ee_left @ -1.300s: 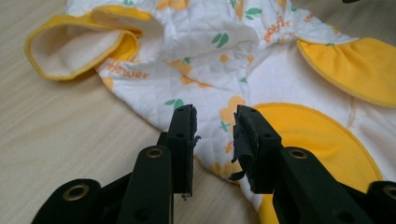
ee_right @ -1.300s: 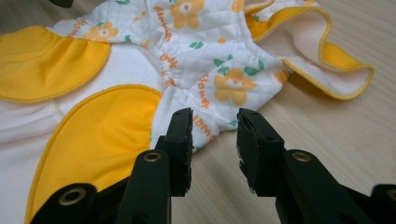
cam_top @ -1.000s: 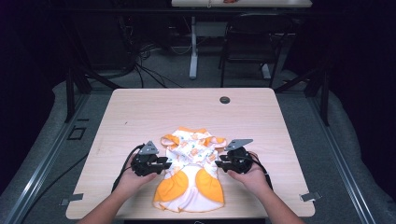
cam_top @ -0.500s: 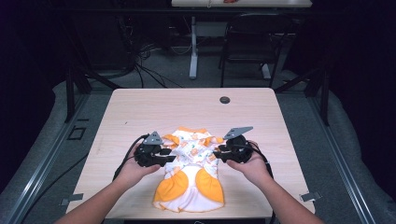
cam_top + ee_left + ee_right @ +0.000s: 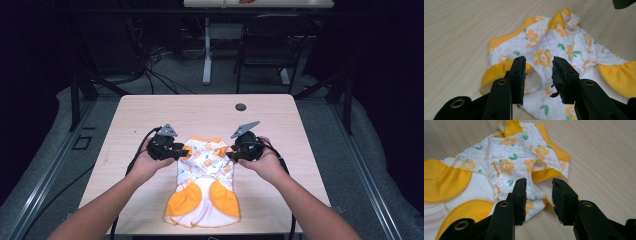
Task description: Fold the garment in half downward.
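Left claw (image 5: pixel 183 150) hovering at the garment's left side, jaws apart with nothing pinched between them; they've just been opening a bit wider. Right claw (image 5: pixel 231 154) same deal on the opposite side, jaws apart and empty, though just eased in slightly. Both looking down past their tips at cloth lying flat, not gripped.

Small quilted white baby garment with orange flowers and yellow trim (image 5: pixel 205 185) sitting near the middle of the light wooden worktop (image 5: pixel 150 107), closer to the near edge, bottom hem almost at that edge. Top part already looks folded: both side flaps tucked in over the chest, so the upper half is narrower than the lower. Yellow leg patches at the bottom spread out wide, unfolded.

Guessing roughly halfway through a fold job. Sides done, probably left: bringing the bottom half up over the top, then a tidy-up. Can't tell how neat the tucked layers are underneath.
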Tool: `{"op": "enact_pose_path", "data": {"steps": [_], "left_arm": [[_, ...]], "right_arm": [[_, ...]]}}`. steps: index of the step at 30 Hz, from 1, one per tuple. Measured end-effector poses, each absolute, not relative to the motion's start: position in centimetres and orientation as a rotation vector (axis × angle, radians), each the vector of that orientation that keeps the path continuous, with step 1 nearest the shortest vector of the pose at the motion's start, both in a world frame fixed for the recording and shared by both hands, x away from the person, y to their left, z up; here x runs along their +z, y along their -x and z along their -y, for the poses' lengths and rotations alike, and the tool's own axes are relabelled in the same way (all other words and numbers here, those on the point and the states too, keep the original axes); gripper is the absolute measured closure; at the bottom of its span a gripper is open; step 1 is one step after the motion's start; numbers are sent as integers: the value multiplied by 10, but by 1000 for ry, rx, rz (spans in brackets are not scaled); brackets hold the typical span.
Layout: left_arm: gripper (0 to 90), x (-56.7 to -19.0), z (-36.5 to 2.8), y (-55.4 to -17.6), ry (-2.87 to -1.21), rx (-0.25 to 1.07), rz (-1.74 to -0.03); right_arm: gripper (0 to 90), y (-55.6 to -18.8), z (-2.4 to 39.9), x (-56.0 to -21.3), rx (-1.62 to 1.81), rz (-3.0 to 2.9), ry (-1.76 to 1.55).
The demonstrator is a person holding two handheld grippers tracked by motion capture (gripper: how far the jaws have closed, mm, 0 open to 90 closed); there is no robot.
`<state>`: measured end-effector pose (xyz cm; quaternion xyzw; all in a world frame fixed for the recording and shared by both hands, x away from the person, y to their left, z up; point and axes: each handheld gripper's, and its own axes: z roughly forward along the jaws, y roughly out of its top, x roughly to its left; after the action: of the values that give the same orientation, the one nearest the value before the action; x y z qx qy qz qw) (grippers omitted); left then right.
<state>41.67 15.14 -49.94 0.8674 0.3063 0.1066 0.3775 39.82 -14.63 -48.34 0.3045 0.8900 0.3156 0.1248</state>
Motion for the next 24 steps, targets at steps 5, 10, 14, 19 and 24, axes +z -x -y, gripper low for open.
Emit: {"op": "enact_pose_path", "data": {"steps": [5,10,14,19,24], "left_arm": [[644,-493,-150,-436,-2231,295,-766],[651,-492,-145,-452,-2246,288,-776],[653,-494,-142,-465,-2251,304,-798],[653,-509,-142,-481,-2274,285,-824],[647,-524,-142,-489,-2285,283,-856]], "right_arm": [[667,-419,142,-481,872,-2613,-876],[682,-436,136,-483,837,-2631,-881],[681,-449,127,-490,793,-2635,-879],[674,-465,121,-504,796,-2616,-915],[672,-478,121,-519,773,-2598,-973]]}}
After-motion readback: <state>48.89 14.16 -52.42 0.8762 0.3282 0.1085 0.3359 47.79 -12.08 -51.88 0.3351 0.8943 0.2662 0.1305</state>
